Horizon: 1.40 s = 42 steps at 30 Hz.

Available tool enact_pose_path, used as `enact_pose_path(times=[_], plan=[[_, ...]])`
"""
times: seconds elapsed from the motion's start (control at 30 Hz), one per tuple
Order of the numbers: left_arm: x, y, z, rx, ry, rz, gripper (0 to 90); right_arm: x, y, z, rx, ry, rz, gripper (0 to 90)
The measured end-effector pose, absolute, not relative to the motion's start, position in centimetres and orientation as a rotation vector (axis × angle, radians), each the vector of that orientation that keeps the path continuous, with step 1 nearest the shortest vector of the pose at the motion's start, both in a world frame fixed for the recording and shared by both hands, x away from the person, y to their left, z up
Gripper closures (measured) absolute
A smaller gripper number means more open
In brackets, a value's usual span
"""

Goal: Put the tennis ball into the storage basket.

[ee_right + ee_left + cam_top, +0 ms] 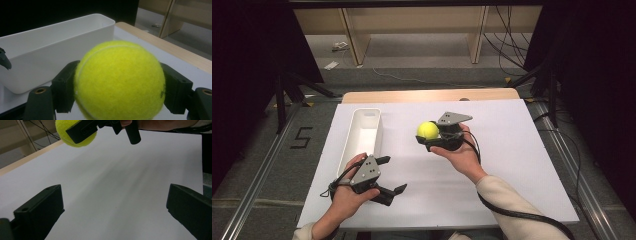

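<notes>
Apparently for dropping into the white bin (362, 131), a tennis ball (428, 130) is clamped in the right tongs (430, 136), while the left tongs (388, 176) are held open, idle, over the worktop (512, 150).

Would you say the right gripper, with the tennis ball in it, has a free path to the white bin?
Probably yes. The right gripper holds the tennis ball just beside the white bin, with nothing between them; the left gripper sits nearer the person.
</notes>
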<state>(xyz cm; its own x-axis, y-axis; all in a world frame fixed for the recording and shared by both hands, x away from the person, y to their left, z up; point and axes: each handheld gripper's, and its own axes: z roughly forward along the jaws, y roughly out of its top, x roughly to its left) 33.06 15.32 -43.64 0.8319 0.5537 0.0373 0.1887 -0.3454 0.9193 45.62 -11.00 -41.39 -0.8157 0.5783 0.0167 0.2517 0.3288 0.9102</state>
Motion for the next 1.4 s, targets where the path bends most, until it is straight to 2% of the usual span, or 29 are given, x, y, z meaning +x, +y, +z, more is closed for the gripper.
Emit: enact_pose_path(times=[1.4], plan=[[33.0, 15.3, -43.6, 1.921, 0.552, 0.419, 0.5, 45.5, -10.0, -41.3, 0.728, 2.296, 1.497, 26.6]])
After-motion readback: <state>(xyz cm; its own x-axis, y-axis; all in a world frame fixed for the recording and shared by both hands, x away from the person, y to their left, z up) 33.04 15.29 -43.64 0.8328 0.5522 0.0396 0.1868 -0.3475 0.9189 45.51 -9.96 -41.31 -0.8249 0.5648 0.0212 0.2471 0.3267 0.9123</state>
